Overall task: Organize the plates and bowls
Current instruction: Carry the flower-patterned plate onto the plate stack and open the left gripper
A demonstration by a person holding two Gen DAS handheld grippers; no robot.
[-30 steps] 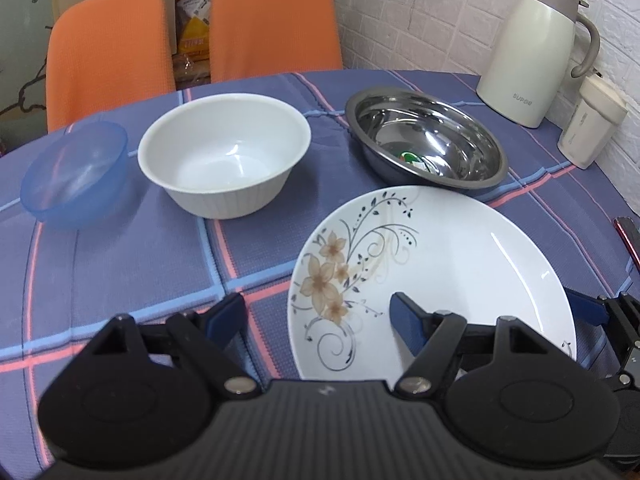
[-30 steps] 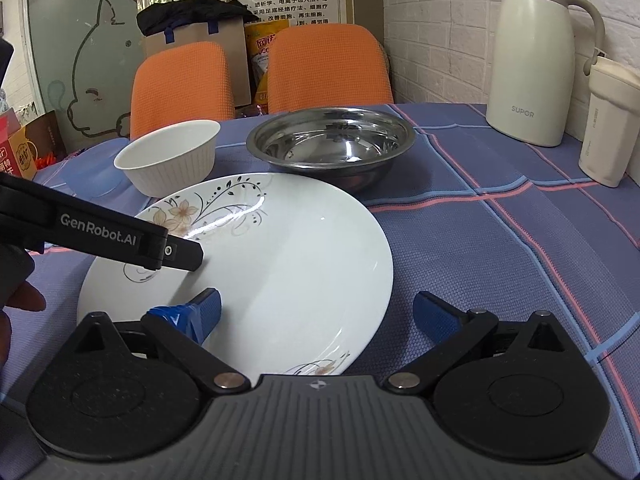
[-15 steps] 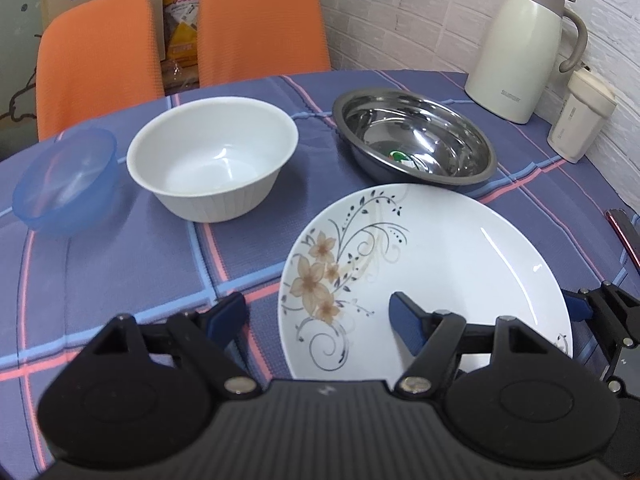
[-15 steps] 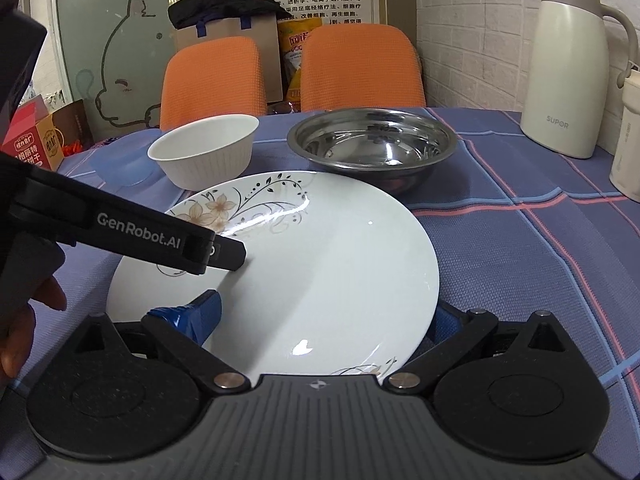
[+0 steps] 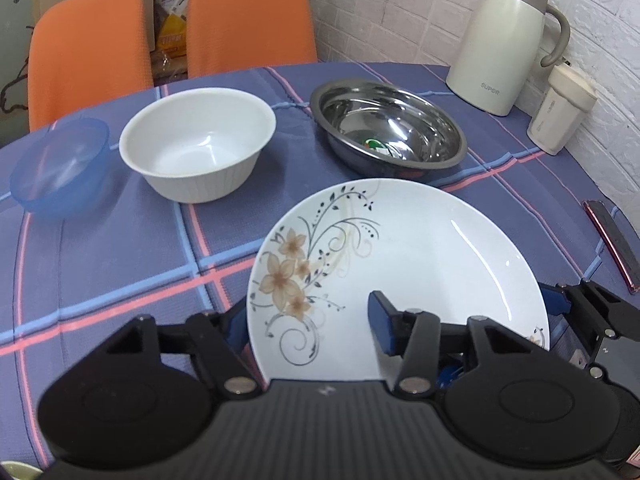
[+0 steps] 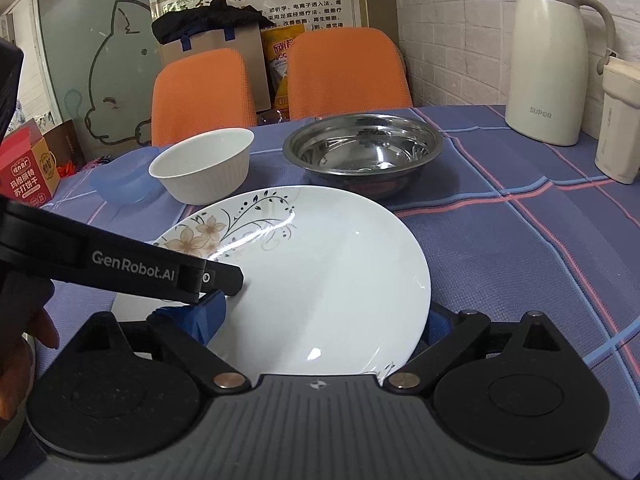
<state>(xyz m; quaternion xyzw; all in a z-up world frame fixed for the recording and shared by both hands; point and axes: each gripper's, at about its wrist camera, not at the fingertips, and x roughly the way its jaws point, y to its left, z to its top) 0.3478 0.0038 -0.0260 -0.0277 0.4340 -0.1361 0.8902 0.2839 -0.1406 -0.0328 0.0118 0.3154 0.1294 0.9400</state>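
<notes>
A white plate with a flower print (image 5: 420,248) (image 6: 328,264) lies nearest me on the blue checked cloth. My left gripper (image 5: 308,320) is open and straddles the plate's near-left rim: its left finger is hidden beneath the rim, its right finger is over the plate. My right gripper (image 6: 326,320) is open at the near-right rim, left finger above the plate, right finger mostly hidden under it. Behind the plate stand a white bowl (image 5: 200,140) (image 6: 204,168), a steel bowl (image 5: 392,128) (image 6: 364,148) and, far left, a clear blue bowl (image 5: 60,164) (image 6: 124,184).
A cream thermos jug (image 5: 504,40) and a cream lidded cup (image 5: 560,116) stand at the back right by the brick wall. A red-edged phone (image 5: 612,248) lies near the right table edge. Two orange chairs (image 5: 248,20) are behind the table. A hand (image 6: 24,344) holds the left gripper.
Both grippers have slid further onto the plate's rim; each now has one finger hidden under it. The left gripper's fingers have narrowed slightly. The bowls have not moved.
</notes>
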